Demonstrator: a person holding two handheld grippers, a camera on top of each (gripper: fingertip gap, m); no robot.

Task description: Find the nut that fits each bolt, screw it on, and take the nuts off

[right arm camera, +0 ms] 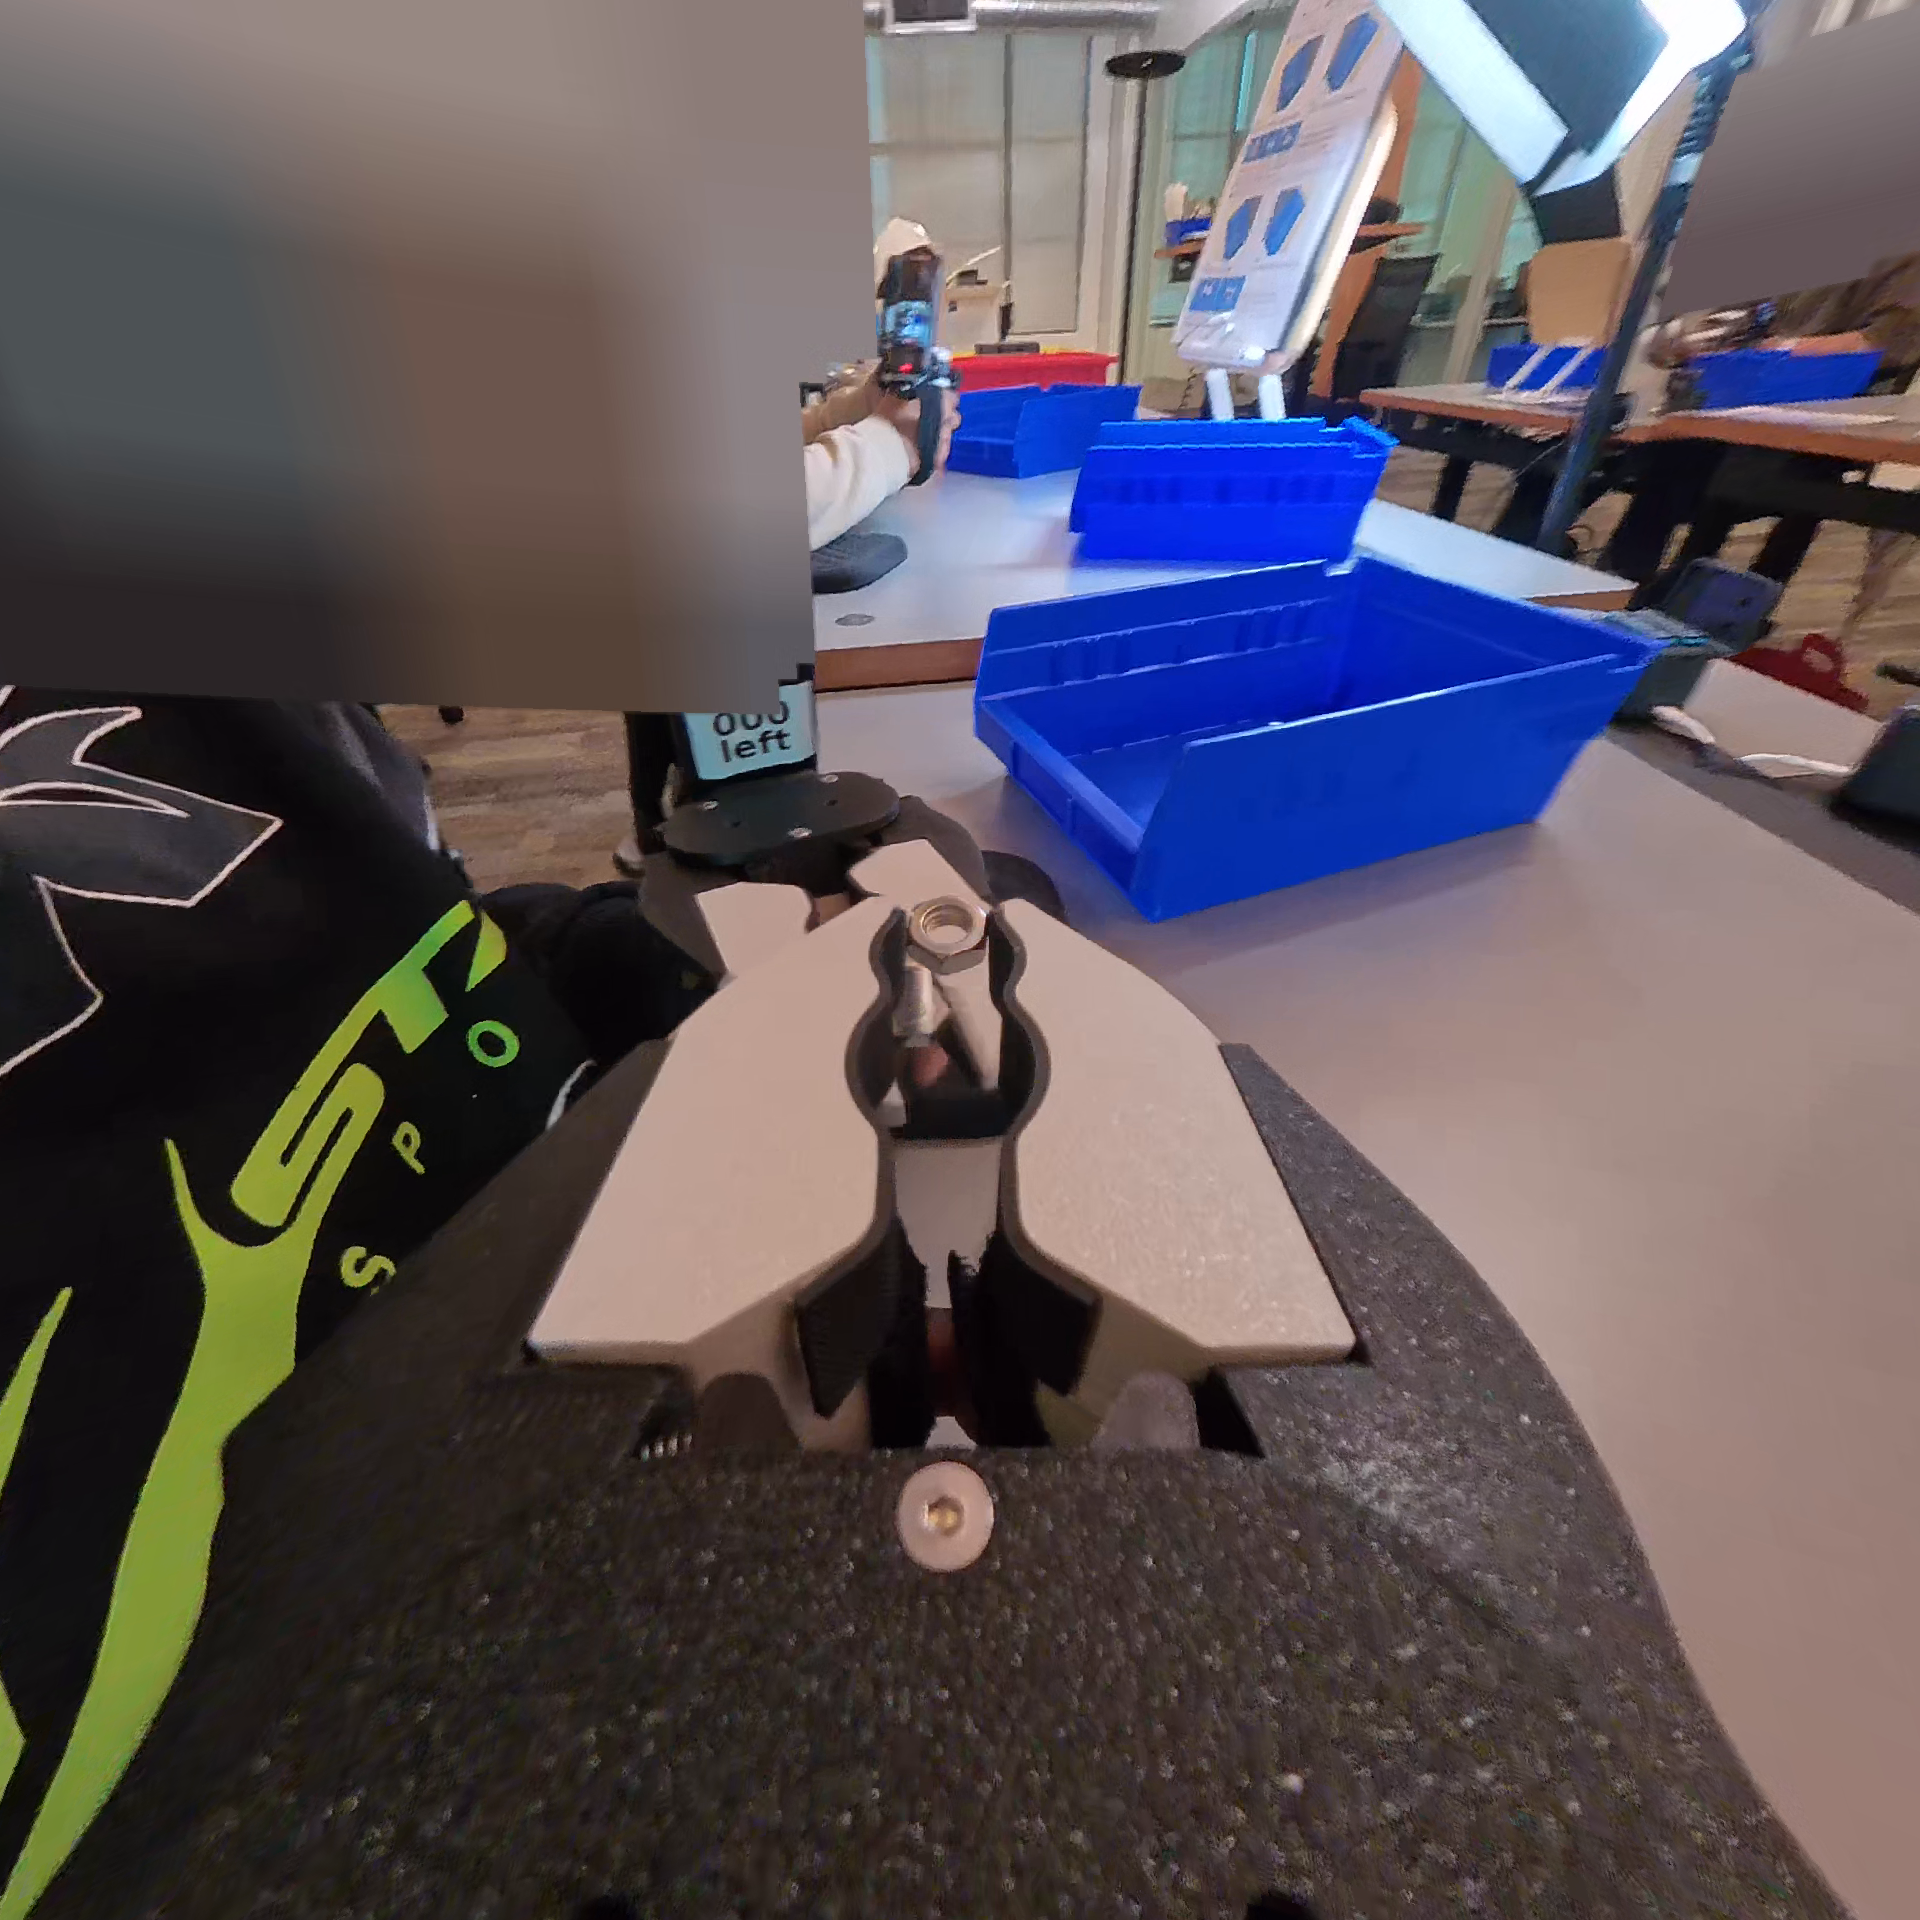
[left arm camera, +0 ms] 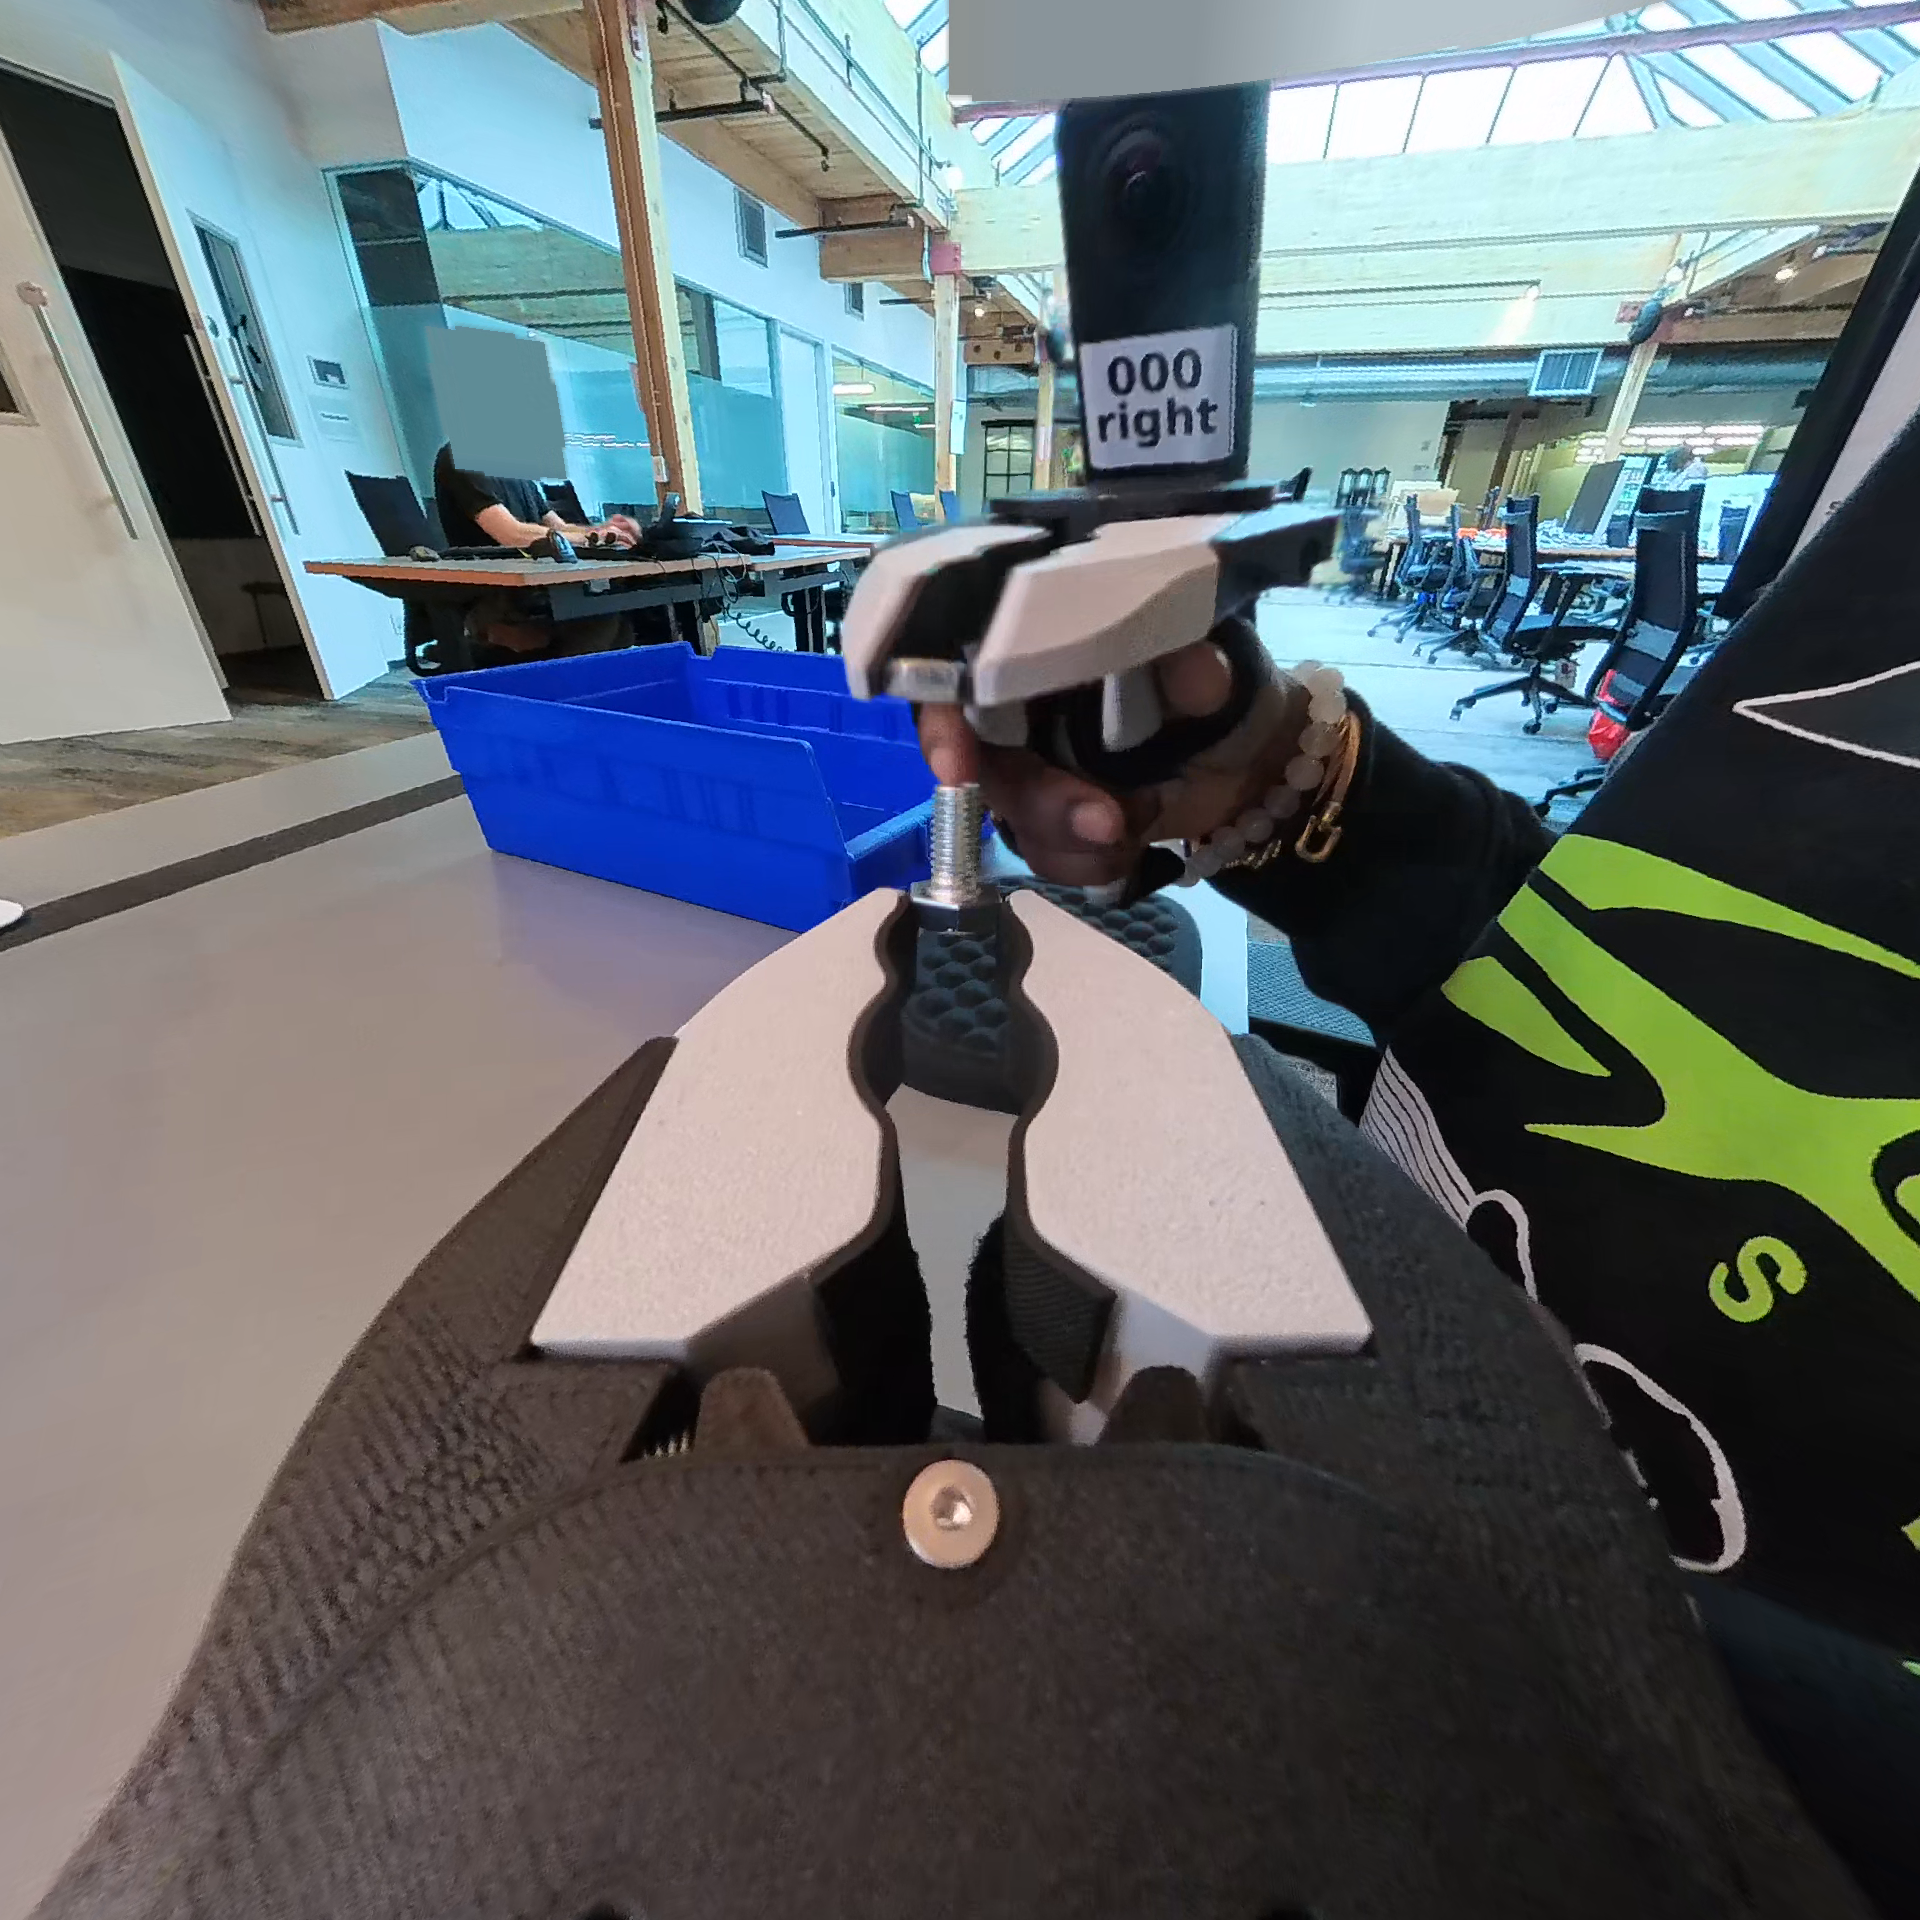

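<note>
My left gripper [left arm camera: 956, 912] is shut on the hex head of a silver bolt [left arm camera: 958, 844], and its threaded shaft stands upright above the fingertips. My right gripper [right arm camera: 948, 932] is shut on a silver hex nut [right arm camera: 945, 932] lying flat between its tips. In the left wrist view the right gripper [left arm camera: 928, 681] holds the nut [left arm camera: 925, 681] a short way above the bolt's tip, with a gap between them. In the right wrist view the bolt [right arm camera: 914, 1000] shows below the nut, between my fingers, and the left gripper's fingers [right arm camera: 750, 925] lie just beyond.
A blue bin [left arm camera: 665, 769] stands on the grey table [left arm camera: 312, 1039] behind the grippers; it also shows in the right wrist view [right arm camera: 1299, 748]. A second blue bin [right arm camera: 1226, 488] stands on the far table. The person's black and green shirt [left arm camera: 1662, 1091] is close at the side.
</note>
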